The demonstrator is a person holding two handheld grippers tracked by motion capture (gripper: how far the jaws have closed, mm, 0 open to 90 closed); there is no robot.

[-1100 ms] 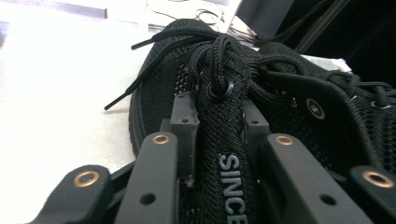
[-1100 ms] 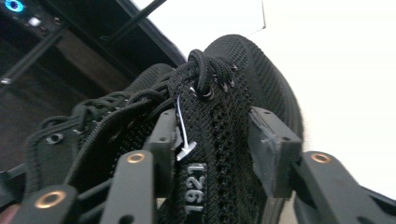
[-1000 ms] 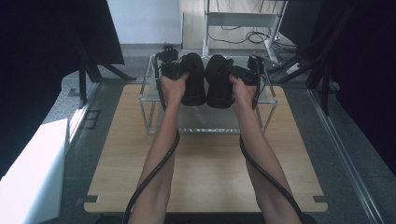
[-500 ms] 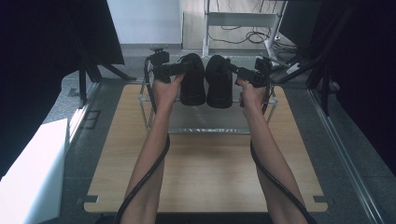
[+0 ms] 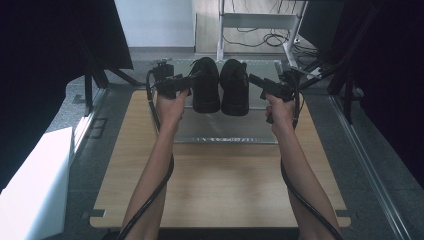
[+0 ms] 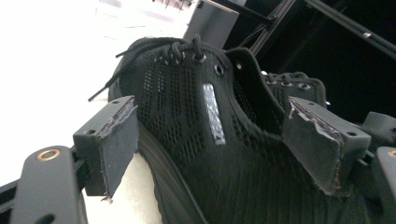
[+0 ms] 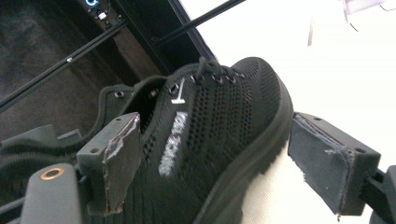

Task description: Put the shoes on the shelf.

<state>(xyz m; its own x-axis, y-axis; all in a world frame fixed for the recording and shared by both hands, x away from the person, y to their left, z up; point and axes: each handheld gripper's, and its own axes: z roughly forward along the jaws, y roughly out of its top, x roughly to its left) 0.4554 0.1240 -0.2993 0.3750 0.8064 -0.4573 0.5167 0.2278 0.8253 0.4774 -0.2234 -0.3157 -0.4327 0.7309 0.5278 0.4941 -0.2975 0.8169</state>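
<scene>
The left claw (image 5: 192,79) stands wide; its jaws have just been opening. In the left gripper view the heel side of the left black shoe (image 6: 201,140) sits between the two black jaws, with a gap showing at each pad (image 6: 114,149), so nothing is gripped. The right claw (image 5: 256,81) is also wide, its jaws likewise just opened. In the right gripper view the right black shoe (image 7: 219,135) lies between the jaws, and pale surface shows between the sole and the far pad (image 7: 327,168).

From above, the left hand (image 5: 171,105) holds its gripper level, pointing inward at the outer side of the left shoe (image 5: 206,85). The right hand (image 5: 280,111) mirrors it, pointing at the outer side of the right shoe (image 5: 235,87). The two shoes stand side by side, touching or nearly so, toes toward the far edge, on a glass-topped metal rack (image 5: 225,131) that rests at the far middle edge of the wooden counter (image 5: 220,190). Each shoe is black mesh with black laces and a small silver mark on its side. A black cable (image 5: 155,195) trails from each gripper back along the forearms toward the near edge of the counter.
</scene>
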